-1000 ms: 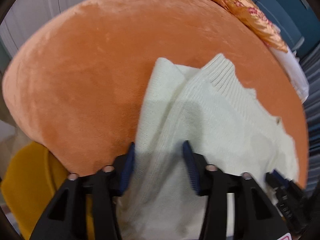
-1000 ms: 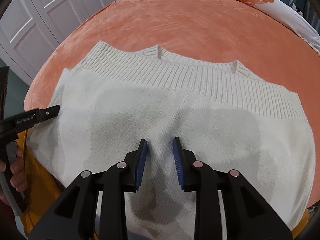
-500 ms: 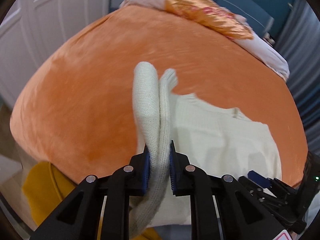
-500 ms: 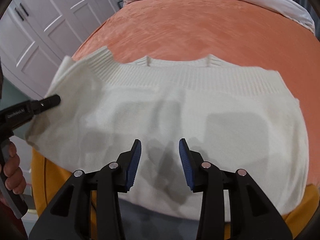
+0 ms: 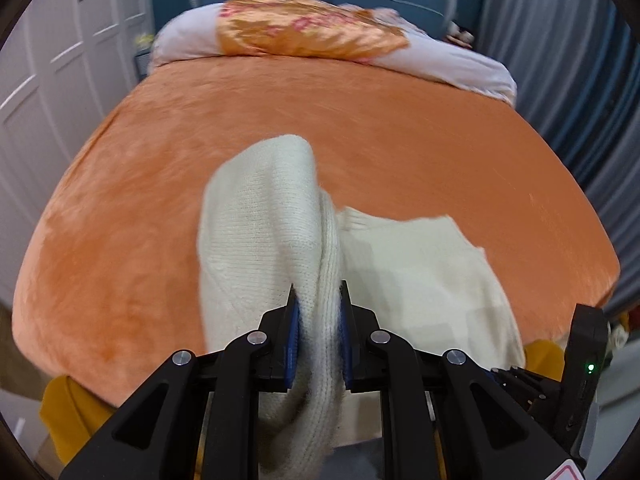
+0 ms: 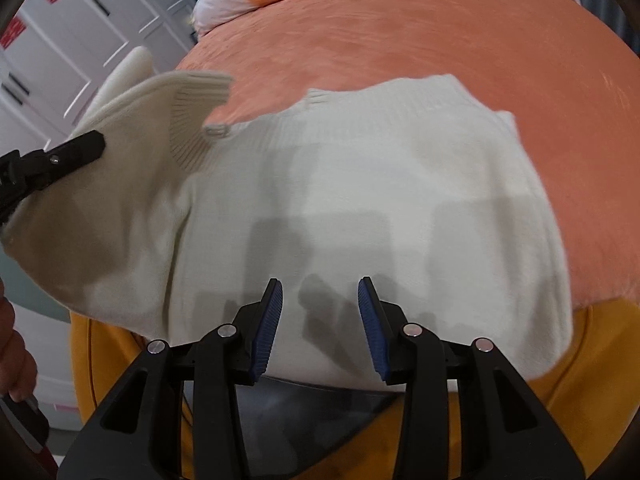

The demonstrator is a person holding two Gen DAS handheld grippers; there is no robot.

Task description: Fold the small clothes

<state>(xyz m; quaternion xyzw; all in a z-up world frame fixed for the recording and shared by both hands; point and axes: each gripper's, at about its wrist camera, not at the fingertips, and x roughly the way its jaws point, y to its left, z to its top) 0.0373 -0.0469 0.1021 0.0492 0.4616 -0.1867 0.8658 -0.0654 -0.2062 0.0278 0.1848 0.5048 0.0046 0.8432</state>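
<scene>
A small cream knit sweater (image 6: 360, 208) lies on the orange bed (image 6: 440, 32) near its front edge. My left gripper (image 5: 318, 320) is shut on the sweater's left side (image 5: 260, 216) and holds it lifted off the bed, the fabric standing up between the jaws. In the right wrist view that raised flap (image 6: 132, 152) shows at the left with the left gripper's finger (image 6: 72, 156) on it. My right gripper (image 6: 320, 320) is open and empty, just above the sweater's near edge.
Pillows with an orange satin cover (image 5: 312, 28) lie at the bed's head. White wardrobe doors (image 6: 60, 40) stand to the left, grey curtains (image 5: 580, 60) to the right. A yellow sheet (image 6: 560, 380) hangs below the bed's front edge.
My left gripper shut on the sweater's left side and lifted it up and inward. My right gripper opened wider and drew back toward the near edge.
</scene>
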